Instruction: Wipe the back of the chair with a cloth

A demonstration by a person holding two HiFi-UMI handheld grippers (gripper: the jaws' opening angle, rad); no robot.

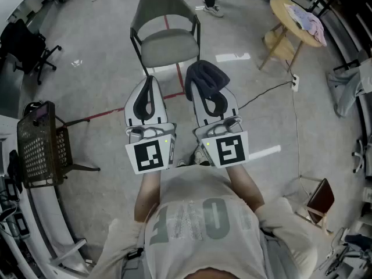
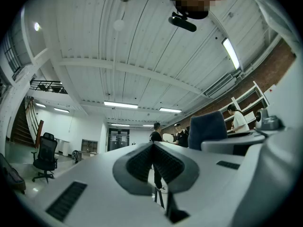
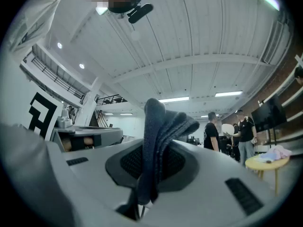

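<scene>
The chair (image 1: 165, 39) has a grey seat, a curved grey back (image 1: 163, 2) and black legs; it stands just ahead of both grippers, its back on the far side. My right gripper (image 1: 201, 87) is shut on a dark blue-grey cloth (image 1: 206, 74), which bunches over the fingertips just short of the seat's front right corner. In the right gripper view the cloth (image 3: 161, 126) rises folded out of the closed jaws. My left gripper (image 1: 151, 81) is shut with nothing in it, short of the seat's front left. Both gripper views point upward at the ceiling.
A round wooden table (image 1: 286, 10) with a pale cloth on it stands at the back right. A black wire basket (image 1: 38, 147) is at the left, an office chair (image 1: 26, 45) further back. A cable (image 1: 273, 89) crosses the floor at right. People stand beyond the chair.
</scene>
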